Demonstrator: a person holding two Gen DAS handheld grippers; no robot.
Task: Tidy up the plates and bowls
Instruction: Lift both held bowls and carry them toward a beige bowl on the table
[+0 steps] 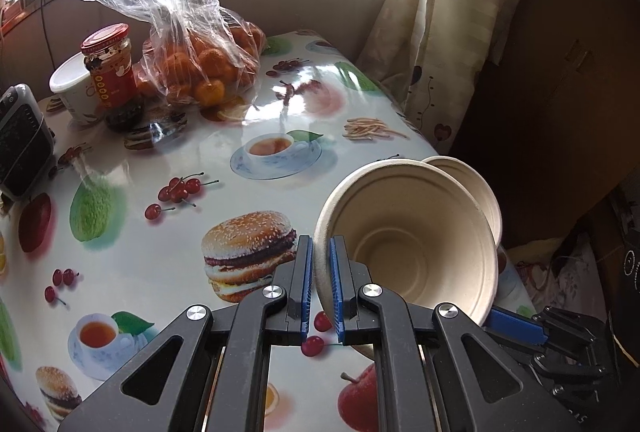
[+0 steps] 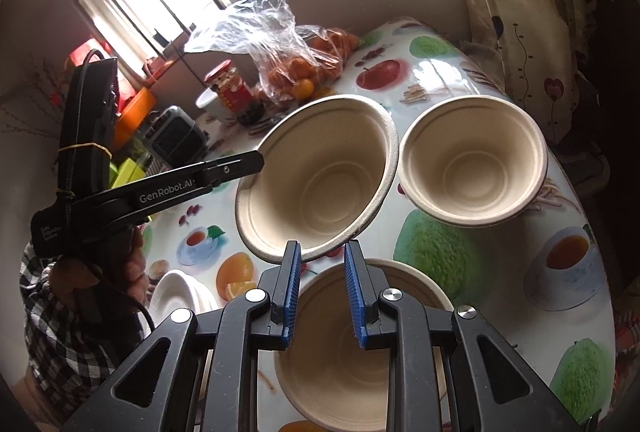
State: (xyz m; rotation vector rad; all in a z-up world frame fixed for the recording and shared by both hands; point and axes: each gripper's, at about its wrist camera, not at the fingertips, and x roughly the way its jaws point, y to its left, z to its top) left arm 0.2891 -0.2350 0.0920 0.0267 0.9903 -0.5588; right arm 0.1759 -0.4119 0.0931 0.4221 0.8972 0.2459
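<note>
Bowls are mid-stacking: my left gripper (image 1: pixel 320 272) pinches the large bowl (image 1: pixel 408 236) rim, my right gripper (image 2: pixel 322 292) clamps another bowl (image 2: pixel 340 352), and nesting comes next.

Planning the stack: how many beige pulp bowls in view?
3: large bowl in left gripper, smaller bowl right of it, third bowl under right gripper. Nested ones possible.

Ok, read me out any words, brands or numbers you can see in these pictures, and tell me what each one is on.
"GenRobot.AI": white lettering along the arm of the left gripper, seen from the right wrist.
Small white print on that gripper's black body: too small to read.
Red label of the jar: yellow marks, too blurred to read.
Grey device: no readable text.
</note>
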